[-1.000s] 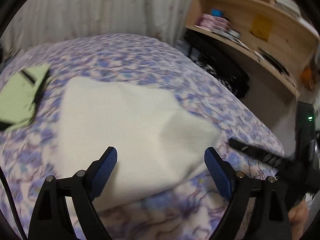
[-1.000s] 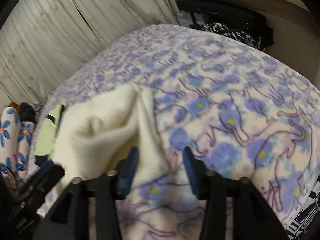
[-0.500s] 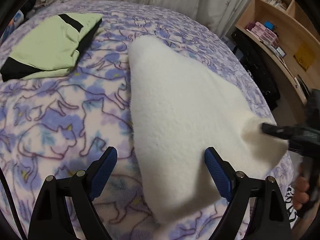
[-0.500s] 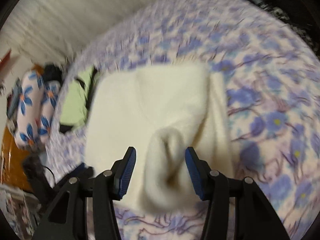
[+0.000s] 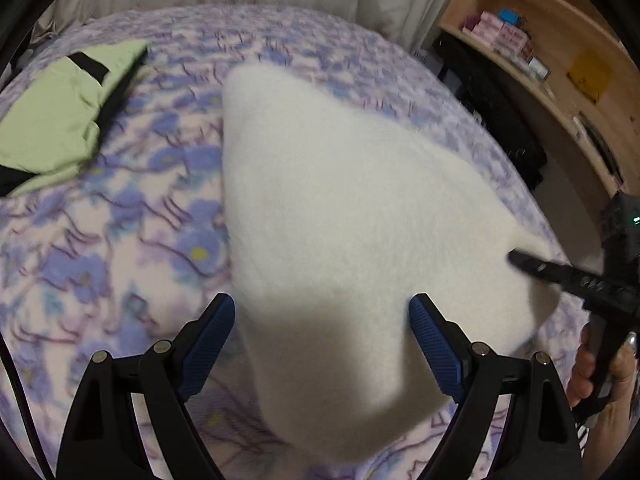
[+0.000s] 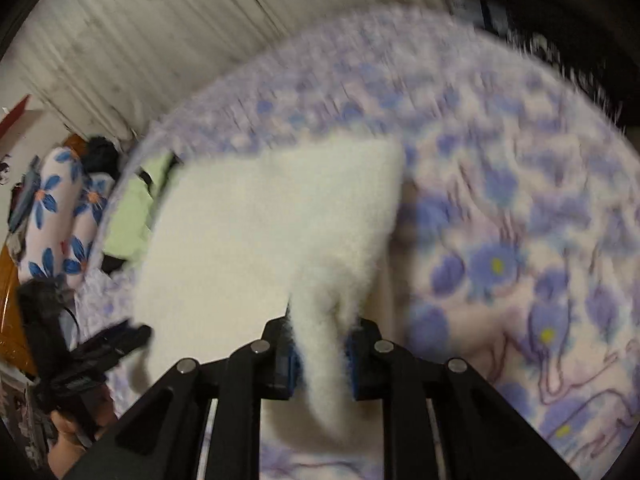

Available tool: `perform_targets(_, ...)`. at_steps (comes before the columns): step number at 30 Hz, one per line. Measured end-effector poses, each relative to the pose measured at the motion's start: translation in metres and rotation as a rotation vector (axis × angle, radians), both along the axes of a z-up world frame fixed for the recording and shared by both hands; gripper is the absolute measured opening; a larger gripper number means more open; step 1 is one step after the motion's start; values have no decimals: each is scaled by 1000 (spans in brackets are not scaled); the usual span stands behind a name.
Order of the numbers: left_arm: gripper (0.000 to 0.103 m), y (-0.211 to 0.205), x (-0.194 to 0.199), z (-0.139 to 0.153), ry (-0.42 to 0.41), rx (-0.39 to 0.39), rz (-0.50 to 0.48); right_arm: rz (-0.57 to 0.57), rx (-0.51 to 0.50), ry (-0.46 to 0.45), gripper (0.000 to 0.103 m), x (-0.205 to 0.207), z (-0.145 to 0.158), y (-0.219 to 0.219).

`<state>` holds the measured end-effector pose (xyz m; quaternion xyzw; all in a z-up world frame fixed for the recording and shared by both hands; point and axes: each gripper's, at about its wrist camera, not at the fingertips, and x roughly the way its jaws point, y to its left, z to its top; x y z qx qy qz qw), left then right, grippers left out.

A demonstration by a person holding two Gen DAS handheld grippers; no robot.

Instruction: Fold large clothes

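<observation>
A large cream fleece garment (image 5: pixel 340 200) lies spread on the bed's purple flowered blanket (image 5: pixel 120 240). My left gripper (image 5: pixel 320 308) hangs open just above the garment's near corner, its blue pads (image 5: pixel 208 340) clear of the cloth on both sides. In the right wrist view, my right gripper (image 6: pixel 320 332) is closing its jaws on a bunched fold of the cream garment (image 6: pixel 260 232), and the pads press into the fleece. The right gripper (image 5: pixel 516 258) also shows at the garment's right corner in the left wrist view, held by a hand (image 5: pixel 600 368).
A folded light-green garment with black trim (image 5: pixel 60 120) lies on the bed's far left. Wooden shelves (image 5: pixel 560 40) with small boxes stand to the right, dark bags below them. Blue-flowered pillows (image 6: pixel 52 216) lie past the bed's edge, and a pale curtain (image 6: pixel 140 40) hangs behind.
The right gripper's jaws have narrowed from half open onto a fold of the cream garment. The left gripper has sunk closer to the garment's near corner, still open.
</observation>
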<state>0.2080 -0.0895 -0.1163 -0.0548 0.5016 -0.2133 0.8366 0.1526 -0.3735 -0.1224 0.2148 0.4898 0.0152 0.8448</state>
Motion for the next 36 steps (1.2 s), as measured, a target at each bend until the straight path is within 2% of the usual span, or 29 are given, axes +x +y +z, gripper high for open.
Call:
perform_targets(1, 88, -3, -1, -5, -7, 23, 7, -3, 12, 21, 20, -1, -12, 0)
perform_targets(3, 88, -8, -4, -10, -36, 58, 12, -17, 42, 11, 23, -4, -11, -2)
perform_targets(5, 88, -4, -3, -7, -20, 38, 15, -37, 54, 23, 27, -4, 1, -4)
perform_targets(8, 88, 4, 0, 7, -17, 34, 10, -46, 5, -48, 34, -8, 27, -9)
perform_targets(10, 88, 8, 3, 20, -59, 37, 11, -64, -14, -75, 54, -3, 35, -15)
perform_targets(11, 88, 9, 8, 28, -80, 35, 17, -82, -15, -79, 57, 3, 35, -20)
perform_targets(15, 88, 7, 35, 39, -78, 27, 60, -121, 60, -71, 57, 34, 19, -39)
perform_targets(17, 84, -2, 47, 39, -75, 57, 65, -119, 95, -59, 54, 51, 5, -45)
perform_targets(18, 72, -7, 51, 38, -77, 81, 62, -108, 92, -49, 30, 60, -1, -43)
perform_targets(19, 55, -14, 57, 34, -71, 128, 55, -102, 70, -36, 21, 70, -6, -39)
perform_targets(22, 53, -20, 67, 31, -96, 189, 79, -74, 43, -134, 16, 78, 3, -32)
perform_targets(23, 53, -20, 70, 29, -105, 198, 88, -66, 26, -154, 16, 79, 4, -30)
perform_targets(27, 56, -15, 76, 21, -96, 163, 100, -67, -21, -70, 22, 90, -22, -30)
perform_targets(30, 57, -15, 71, 25, -112, 184, 82, -76, -44, -52, 33, 85, -10, -31)
perform_targets(33, 57, -13, 65, 32, -108, 189, 87, -95, -131, -76, 33, 68, 11, -24)
perform_targets(36, 57, -7, 45, 44, -119, 118, 86, -64, -150, -148, 33, 42, 34, -7)
